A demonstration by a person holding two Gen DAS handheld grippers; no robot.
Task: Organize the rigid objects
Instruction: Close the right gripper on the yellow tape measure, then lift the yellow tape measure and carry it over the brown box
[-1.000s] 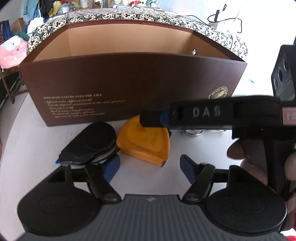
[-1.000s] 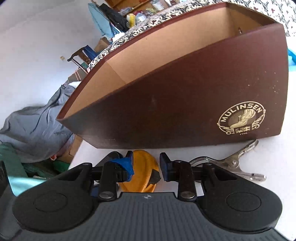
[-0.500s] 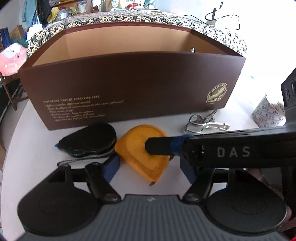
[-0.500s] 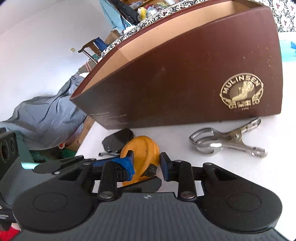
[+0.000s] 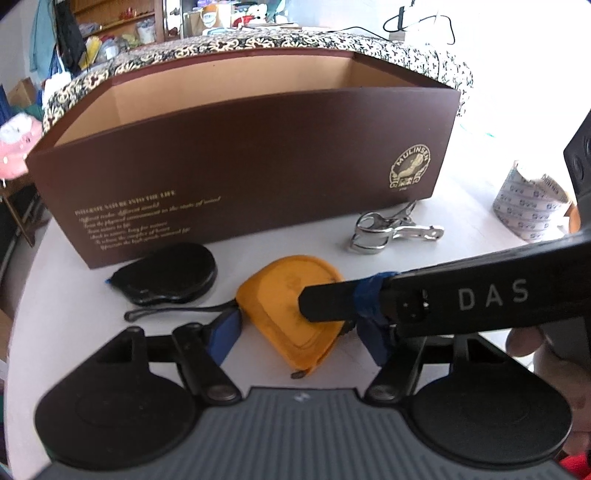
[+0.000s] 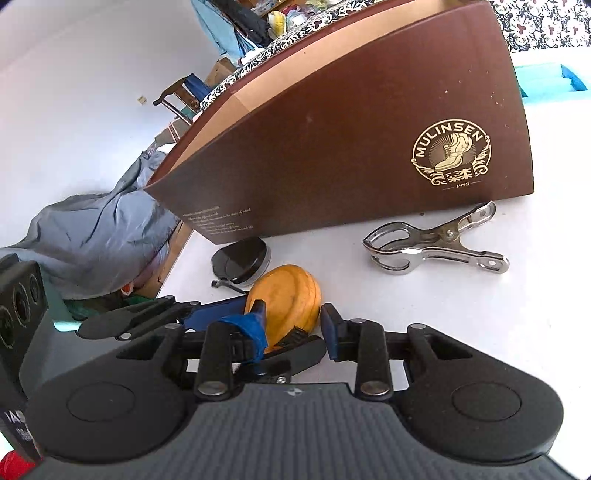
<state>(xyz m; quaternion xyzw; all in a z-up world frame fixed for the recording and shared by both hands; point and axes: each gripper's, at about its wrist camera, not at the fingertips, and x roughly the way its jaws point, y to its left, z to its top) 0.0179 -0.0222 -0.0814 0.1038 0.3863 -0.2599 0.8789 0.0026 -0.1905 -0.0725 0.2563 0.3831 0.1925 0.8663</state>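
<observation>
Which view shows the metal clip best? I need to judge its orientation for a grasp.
The right wrist view: the metal clip lies whole and sharp, looped handles left, tip toward the brown box. The left wrist view shows it smaller, foreshortened.

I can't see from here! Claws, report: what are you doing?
Both claws open: left claw and right claw flank the orange case. Case flat on table, not lifted. Brown box open behind; black case alongside.

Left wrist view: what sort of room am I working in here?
Probably a lived-in home room, not a lab: cluttered shelves behind, a floral-patterned cushion past the brown shoe box, and a pink plush toy at the left edge.
</observation>
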